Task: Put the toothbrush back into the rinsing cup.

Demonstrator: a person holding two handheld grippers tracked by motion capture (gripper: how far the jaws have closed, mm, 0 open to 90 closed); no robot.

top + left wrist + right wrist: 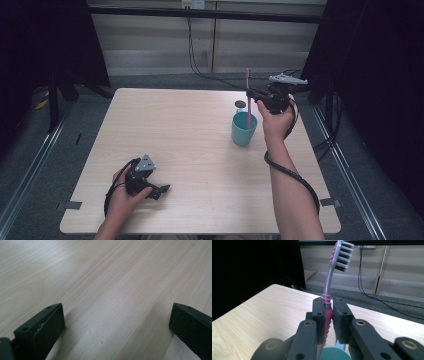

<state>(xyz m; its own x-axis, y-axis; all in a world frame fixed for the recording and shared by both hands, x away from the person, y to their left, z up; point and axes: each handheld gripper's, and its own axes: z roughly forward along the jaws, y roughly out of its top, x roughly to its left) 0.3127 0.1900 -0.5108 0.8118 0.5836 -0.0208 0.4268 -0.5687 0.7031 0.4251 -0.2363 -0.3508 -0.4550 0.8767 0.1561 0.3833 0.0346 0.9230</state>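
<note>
Above the teal cup [244, 131] | right gripper [252, 93] is clamping a pink toothbrush [327, 311] upright, bristles up, lower end sitting inside the cup | cup is standing on the table [190, 145] toward its far right | left gripper [117, 325] is resting near the table's front left, jaws spread wide, holding nothing.

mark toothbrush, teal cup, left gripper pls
toothbrush [327, 302], right gripper view, on the pink ribbed neck just above the jaws.
teal cup [242, 134], high view, on its outer wall.
left gripper [159, 190], high view, midway between its fingertips.
</note>
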